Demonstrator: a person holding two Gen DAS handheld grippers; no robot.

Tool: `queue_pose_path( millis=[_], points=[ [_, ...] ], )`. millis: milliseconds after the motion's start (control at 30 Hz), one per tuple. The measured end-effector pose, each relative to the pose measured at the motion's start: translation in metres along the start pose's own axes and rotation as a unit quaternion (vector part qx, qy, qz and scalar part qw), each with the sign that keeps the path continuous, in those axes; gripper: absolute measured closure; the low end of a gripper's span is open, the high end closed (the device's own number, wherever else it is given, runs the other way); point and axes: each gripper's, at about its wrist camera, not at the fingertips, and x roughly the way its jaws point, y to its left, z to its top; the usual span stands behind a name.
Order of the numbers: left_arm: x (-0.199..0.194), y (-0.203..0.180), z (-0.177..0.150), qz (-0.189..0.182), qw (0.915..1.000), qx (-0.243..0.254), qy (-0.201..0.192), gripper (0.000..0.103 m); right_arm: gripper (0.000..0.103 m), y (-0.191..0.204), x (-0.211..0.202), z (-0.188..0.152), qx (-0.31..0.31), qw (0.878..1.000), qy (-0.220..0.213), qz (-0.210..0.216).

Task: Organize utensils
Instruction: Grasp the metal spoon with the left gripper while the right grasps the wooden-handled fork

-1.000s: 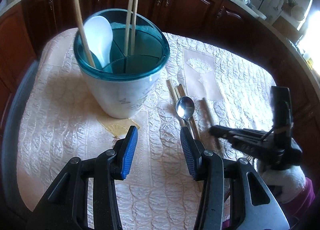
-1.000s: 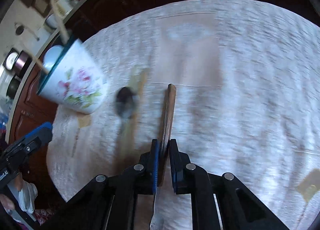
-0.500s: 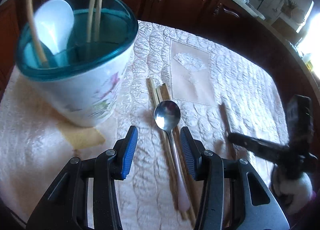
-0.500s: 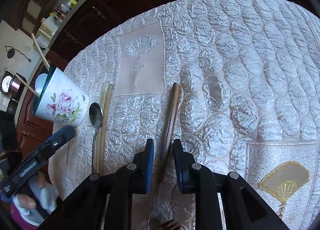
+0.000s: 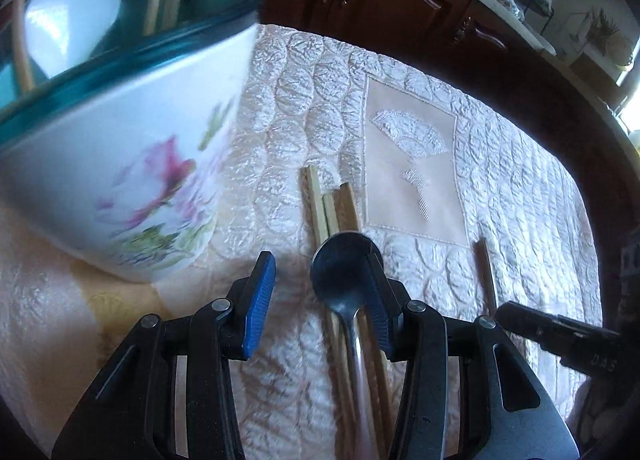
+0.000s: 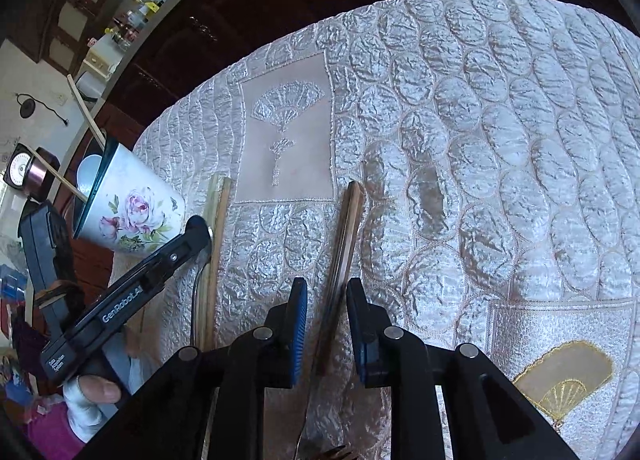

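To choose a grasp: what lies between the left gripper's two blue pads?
In the left wrist view, the metal spoon and light chopsticks lie there, near one pad.

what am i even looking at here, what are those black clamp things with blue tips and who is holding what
No robot here: a person holds a hand-operated clamp in each hand, and a wide-angle camera on each looks along its two fingers.

The left-hand camera shows the left gripper open, low over a metal spoon that lies on pale chopsticks. Nothing is gripped yet. Beside it stands a flowered utensil holder with a teal rim, already holding a white spoon and sticks.

The right-hand camera shows the right gripper, whose jaws have just been opening; the brown-handled utensil lies between them on the quilted tablecloth, apparently not gripped. The left clamp also appears at that picture's left edge.
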Motion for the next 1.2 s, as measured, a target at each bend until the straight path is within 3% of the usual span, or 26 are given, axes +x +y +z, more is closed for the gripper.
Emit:
queue_pose_path(
  millis=[67, 133, 233, 400, 633, 833, 1100, 1167, 1200],
  points=[
    [0.002, -0.003, 0.001, -0.001, 1.0000, 0.005, -0.002, 0.061, 0.084, 0.000, -0.001, 0.001, -0.001, 1.000, 0.002, 0.001],
    [0.003, -0.006, 0.001, -0.009, 0.9999, 0.010, -0.004, 0.082, 0.084, 0.000, 0.001, 0.000, 0.000, 1.000, 0.002, 0.001],
    [0.002, -0.010, 0.003, -0.014, 0.9997, 0.020, -0.008, 0.093, 0.084, 0.000, 0.002, -0.001, 0.002, 1.000, 0.001, 0.001],
    [-0.011, -0.008, 0.003, -0.032, 0.9990, 0.029, -0.010, 0.101, 0.084, 0.003, -0.002, 0.000, -0.005, 1.000, -0.004, 0.002],
    [-0.034, 0.013, -0.015, -0.042, 0.9989, 0.019, 0.003, 0.101, 0.084, 0.020, -0.006, 0.003, -0.026, 1.000, -0.007, 0.008],
    [-0.061, 0.051, -0.036, -0.022, 0.9997, -0.007, 0.002, 0.101, 0.084, 0.017, 0.006, 0.010, -0.029, 0.999, -0.004, -0.037],
    [-0.069, 0.087, -0.046, -0.019, 0.9987, -0.042, 0.022, 0.100, 0.084, 0.021, 0.034, 0.030, -0.041, 0.997, 0.023, -0.053],
    [-0.069, 0.091, -0.044, -0.024, 0.9985, -0.040, 0.027, 0.093, 0.084, 0.022, 0.039, 0.035, -0.044, 0.997, 0.027, -0.055],
    [-0.068, 0.094, -0.043, -0.029, 0.9982, -0.042, 0.032, 0.082, 0.084, 0.022, 0.041, 0.038, -0.044, 0.997, 0.028, -0.055]
  ],
)
